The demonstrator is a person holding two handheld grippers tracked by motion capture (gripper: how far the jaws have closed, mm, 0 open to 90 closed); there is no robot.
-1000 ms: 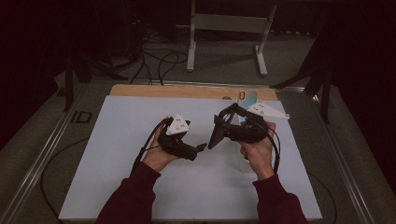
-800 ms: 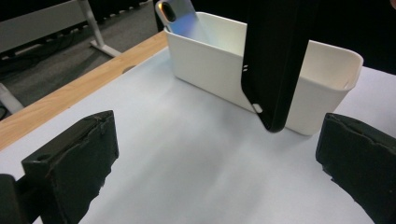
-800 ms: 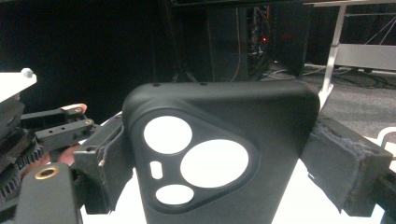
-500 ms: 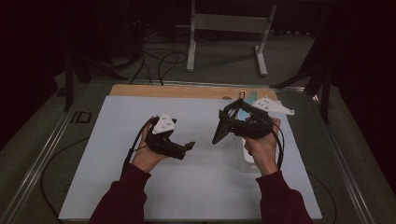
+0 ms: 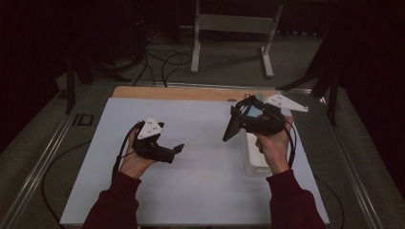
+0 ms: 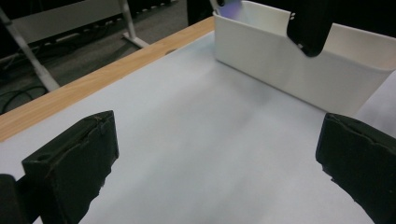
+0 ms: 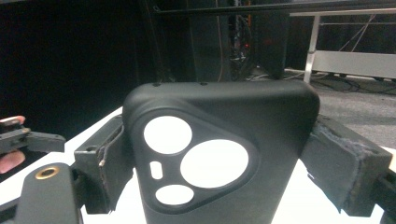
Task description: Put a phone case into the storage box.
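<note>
Left gripper [image 5: 177, 150] held low in the left hand [image 5: 136, 162], jaws level and spread wide with nothing between them, pointing toward the right gripper [image 5: 229, 133]. Right gripper raised higher in the right hand [image 5: 273, 148], well apart from the left one, jaws slanting down and toward it, pads [image 7: 100, 168] pressed on both sides of a black phone case [image 7: 219, 149]. Both forearms in dark red sleeves, reaching in from behind the tongs.

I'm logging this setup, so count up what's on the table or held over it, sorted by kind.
Black phone case, clamped in the right gripper: 1
White bin: 1
White mat: 1
Empty left gripper: 1
Total: 5, counting both grippers
</note>
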